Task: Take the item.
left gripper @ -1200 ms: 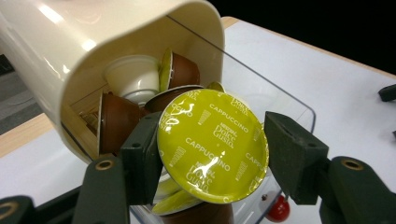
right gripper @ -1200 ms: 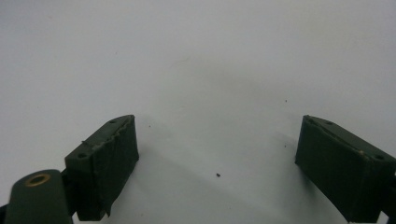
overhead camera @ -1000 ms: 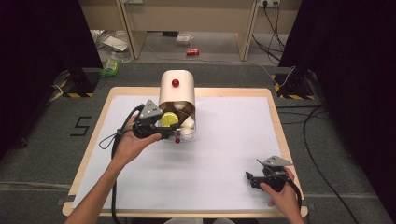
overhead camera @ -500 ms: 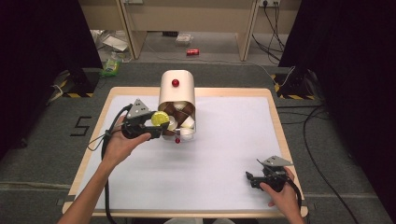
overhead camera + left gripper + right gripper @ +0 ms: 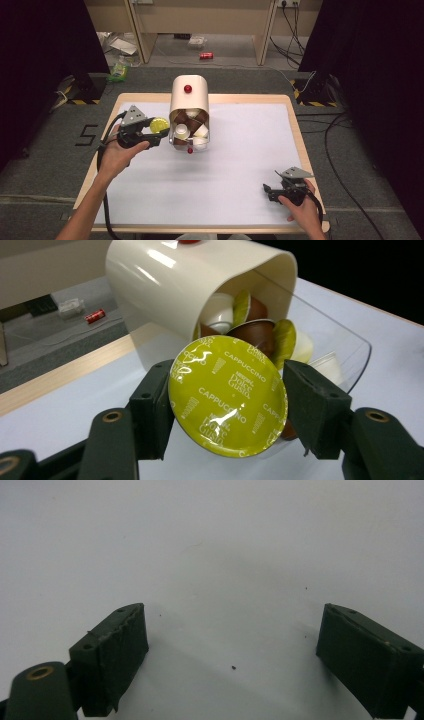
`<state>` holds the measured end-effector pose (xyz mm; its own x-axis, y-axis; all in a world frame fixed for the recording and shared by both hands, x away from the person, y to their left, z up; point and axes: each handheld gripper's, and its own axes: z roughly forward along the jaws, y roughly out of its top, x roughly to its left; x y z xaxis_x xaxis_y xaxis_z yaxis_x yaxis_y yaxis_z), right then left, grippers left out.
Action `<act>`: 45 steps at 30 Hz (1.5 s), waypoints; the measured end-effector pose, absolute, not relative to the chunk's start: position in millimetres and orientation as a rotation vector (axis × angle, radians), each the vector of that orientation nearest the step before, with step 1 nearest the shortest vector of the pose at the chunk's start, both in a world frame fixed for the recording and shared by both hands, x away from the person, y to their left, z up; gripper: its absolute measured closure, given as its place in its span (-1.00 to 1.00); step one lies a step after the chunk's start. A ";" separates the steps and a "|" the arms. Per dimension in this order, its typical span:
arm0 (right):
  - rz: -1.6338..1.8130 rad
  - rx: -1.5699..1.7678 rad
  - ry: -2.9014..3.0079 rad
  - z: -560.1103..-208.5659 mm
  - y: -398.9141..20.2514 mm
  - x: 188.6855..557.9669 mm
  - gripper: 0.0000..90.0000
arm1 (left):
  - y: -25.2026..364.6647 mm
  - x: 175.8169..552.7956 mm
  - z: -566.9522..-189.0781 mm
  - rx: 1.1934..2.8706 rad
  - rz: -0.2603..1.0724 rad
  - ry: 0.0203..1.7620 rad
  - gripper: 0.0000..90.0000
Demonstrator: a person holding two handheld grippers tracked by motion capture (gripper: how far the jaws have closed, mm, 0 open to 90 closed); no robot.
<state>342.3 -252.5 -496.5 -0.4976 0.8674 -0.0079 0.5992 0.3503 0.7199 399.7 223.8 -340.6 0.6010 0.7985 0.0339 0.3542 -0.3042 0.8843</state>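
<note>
Drawn back leftward from the cream dispenser (image 5: 189, 102), my left tool (image 5: 227, 405) clamps the green capsule (image 5: 228, 395) just beside it, next needing a counter (image 5: 240, 200) spot, while my right tool (image 5: 232, 650) rests wide open, empty.

left gripper (image 5: 227, 405) clamped, right gripper (image 5: 232, 655) apparently open

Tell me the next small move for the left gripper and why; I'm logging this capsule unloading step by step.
Probably carry the capsule left, clear of the dispenser, and set it on the bare white table. The left gripper is shut on its green foil lid just beside the dispenser's mouth, where more capsules wait. The right gripper rests open, far off.
</note>
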 end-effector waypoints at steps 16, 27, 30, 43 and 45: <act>0.942 1.287 2.229 -496.5 -252.4 342.3 -0.70 | 253.7 399.5 -376.8 1.878 0.612 1.042 -0.11; 0.942 1.287 2.229 -496.5 -252.4 342.3 -0.70 | 269.3 403.3 -405.3 1.878 0.601 1.120 -0.11; 0.942 1.286 2.229 -496.5 -252.4 342.3 -0.70 | 272.8 404.0 -415.0 1.882 0.591 1.139 -0.11; 0.942 1.286 2.229 -496.5 -252.4 342.3 -0.70 | 282.0 403.5 -452.0 1.891 0.546 1.204 -0.11; 0.941 1.286 2.229 -496.5 -252.4 342.3 -0.70 | 282.6 403.9 -455.3 1.893 0.545 1.211 -0.11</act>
